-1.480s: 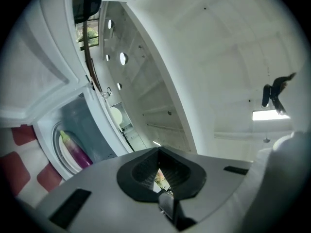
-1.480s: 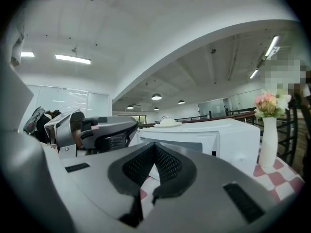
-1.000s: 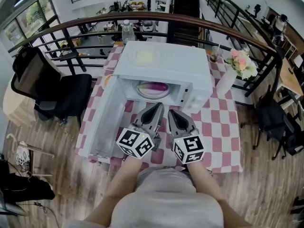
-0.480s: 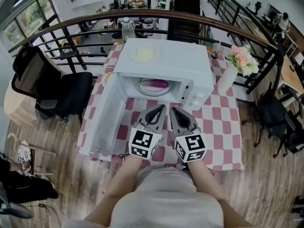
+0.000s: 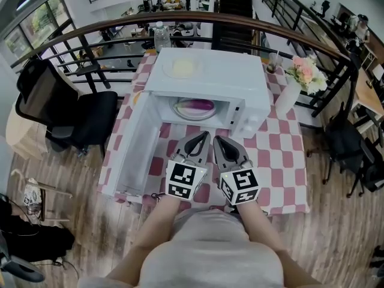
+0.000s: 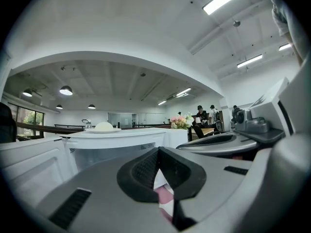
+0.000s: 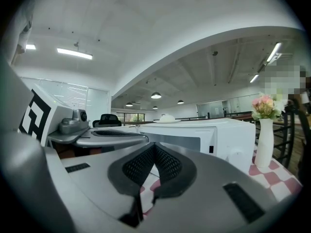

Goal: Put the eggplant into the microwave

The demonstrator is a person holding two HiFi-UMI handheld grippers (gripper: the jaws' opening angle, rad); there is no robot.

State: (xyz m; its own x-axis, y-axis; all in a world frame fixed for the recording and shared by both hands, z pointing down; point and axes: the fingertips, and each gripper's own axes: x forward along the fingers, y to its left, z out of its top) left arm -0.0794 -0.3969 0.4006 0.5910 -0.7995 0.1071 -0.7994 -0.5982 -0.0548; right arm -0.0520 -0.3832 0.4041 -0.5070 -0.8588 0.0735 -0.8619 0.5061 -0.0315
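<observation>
Left tongs (image 5: 201, 138) and right tongs (image 5: 218, 141) are both closed and empty, side by side above the tabletop's (image 5: 282, 161) near edge. The eggplant (image 5: 195, 106) lies on a plate (image 5: 180, 114) inside the open microwave (image 5: 207, 77), mid-tabletop.

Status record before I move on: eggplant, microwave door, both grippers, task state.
eggplant: lying on a plate inside the microwave
door: swung wide open, at the head view's left
left gripper: shut, empty, in front of the opening
right gripper: shut, empty, beside the left gripper
task state: eggplant is in; door not yet closed
</observation>
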